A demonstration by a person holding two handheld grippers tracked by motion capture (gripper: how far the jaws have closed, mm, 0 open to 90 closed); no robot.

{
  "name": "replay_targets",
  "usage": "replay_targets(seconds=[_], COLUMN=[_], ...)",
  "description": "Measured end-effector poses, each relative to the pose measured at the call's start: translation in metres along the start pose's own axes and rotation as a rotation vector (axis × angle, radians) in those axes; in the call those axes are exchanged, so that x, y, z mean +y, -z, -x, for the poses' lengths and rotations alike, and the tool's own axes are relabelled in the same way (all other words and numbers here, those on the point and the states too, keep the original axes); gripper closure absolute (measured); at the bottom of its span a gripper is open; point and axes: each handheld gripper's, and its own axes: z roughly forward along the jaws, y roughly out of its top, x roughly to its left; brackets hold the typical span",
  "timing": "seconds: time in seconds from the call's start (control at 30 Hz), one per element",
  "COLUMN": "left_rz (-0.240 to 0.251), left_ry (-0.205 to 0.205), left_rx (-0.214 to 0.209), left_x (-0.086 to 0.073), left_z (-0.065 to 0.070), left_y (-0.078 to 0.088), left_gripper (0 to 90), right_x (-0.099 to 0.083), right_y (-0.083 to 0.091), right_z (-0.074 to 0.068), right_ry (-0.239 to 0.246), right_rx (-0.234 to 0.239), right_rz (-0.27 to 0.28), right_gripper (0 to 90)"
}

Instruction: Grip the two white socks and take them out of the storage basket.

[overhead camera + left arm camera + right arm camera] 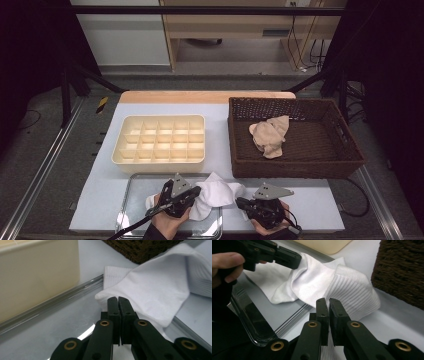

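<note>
Jaws on both your grippers are pressed together on the white sock (216, 196): your left gripper (194, 192) pinches one end over the clear tray (131, 200), and your right gripper (241, 202) clamps the ribbed cuff on the tabletop (310, 200). Behind stand the wicker basket (345, 155) and cream divided box (122, 150).

Cream divider box (159, 139), wicker basket (345, 165)

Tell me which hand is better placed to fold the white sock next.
Left, probably. The left gripper has its jaws shut on the sock over the tray, ready to carry that end across. The right gripper pinches the ribbed cuff at the table side, suited to anchoring.
</note>
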Motion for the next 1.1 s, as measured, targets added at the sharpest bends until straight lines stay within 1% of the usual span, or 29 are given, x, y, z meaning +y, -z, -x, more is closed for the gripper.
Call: replay_targets(seconds=[0.1, 0.13, 0.17, 0.2, 0.23, 0.3, 0.37, 0.4, 0.47, 0.53, 0.6, 0.63, 0.77, 0.83, 0.87, 0.9, 0.97, 1.03, 1.1], left_rz=[0.02, 0.015, 0.016, 0.011, 0.006, -0.006, -0.015, -0.022, -0.031, -0.046, -0.059, -0.063, -0.073, -0.076, -0.08, -0.08, -0.083, -0.082, -0.081], left_ry=[-0.019, -0.031, -0.041, -0.059, -0.072, -0.086, -0.09, -0.091, -0.088, -0.084, -0.083, -0.081, -0.072, -0.078, -0.082, -0.083, -0.082, -0.07, -0.067], left_rx=[-0.03, -0.041, -0.045, -0.045, -0.049, -0.068, -0.079, -0.088, -0.086, -0.084, -0.082, -0.083, -0.077, -0.059, -0.059, -0.057, -0.054, -0.052, -0.053], left_x=[0.004, 0.005, 0.005, 0.004, 0.003, -0.003, -0.009, -0.013, -0.019, -0.025, -0.028, -0.029, -0.035, -0.036, -0.036, -0.037, -0.038, -0.038, -0.039], left_z=[0.002, 0.003, 0.004, 0.005, 0.005, 0.004, 0.003, 0.001, -0.003, -0.007, -0.011, -0.013, -0.019, -0.019, -0.019, -0.02, -0.021, -0.023, -0.024], left_y=[0.014, 0.02, 0.023, 0.028, 0.032, 0.039, 0.043, 0.044, 0.047, 0.05, 0.052, 0.053, 0.052, 0.05, 0.049, 0.048, 0.047, 0.046, 0.046], left_gripper=[88.4, 88.4, 88.4, 88.4, 88.4, 88.4, 88.4, 88.4, 88.4, 88.4, 88.3, 88.4, 88.2, 88.1, 88.1, 88.0, 87.9, 87.7, 87.7], right_x=[0.002, 0.003, 0.005, 0.007, 0.009, 0.014, 0.017, 0.019, 0.022, 0.025, 0.028, 0.029, 0.032, 0.032, 0.032, 0.033, 0.033, 0.034, 0.035], right_y=[0.006, 0.008, 0.013, 0.017, 0.022, 0.03, 0.033, 0.032, 0.024, 0.015, 0.003, -0.006, -0.029, -0.038, -0.041, -0.043, -0.041, -0.032, -0.022], right_z=[0.001, 0.002, 0.003, 0.004, 0.006, 0.011, 0.015, 0.018, 0.022, 0.023, 0.025, 0.027, 0.029, 0.029, 0.03, 0.03, 0.03, 0.03, 0.028], right_ry=[-0.009, -0.008, -0.011, -0.012, -0.02, -0.046, -0.074, -0.083, -0.093, -0.085, -0.072, -0.067, -0.02, -0.002, 0.009, 0.01, 0.015, 0.014, 0.011], right_rx=[-0.004, -0.007, -0.011, -0.016, -0.025, -0.037, -0.059, -0.071, -0.078, -0.089, -0.1, -0.113, -0.16, -0.176, -0.181, -0.176, -0.169, -0.158, -0.153], right_rz=[0.019, 0.028, 0.042, 0.055, 0.073, 0.099, 0.102, 0.096, 0.077, 0.058, 0.037, 0.021, -0.015, -0.02, -0.023, -0.023, -0.002, 0.04, 0.078], right_gripper=[86.6, 86.6, 86.7, 86.7, 86.8, 87.2, 87.4, 87.5, 87.5, 87.5, 87.4, 87.3, 86.7, 85.4, 85.0, 84.2, 82.1, 79.6, 78.9])
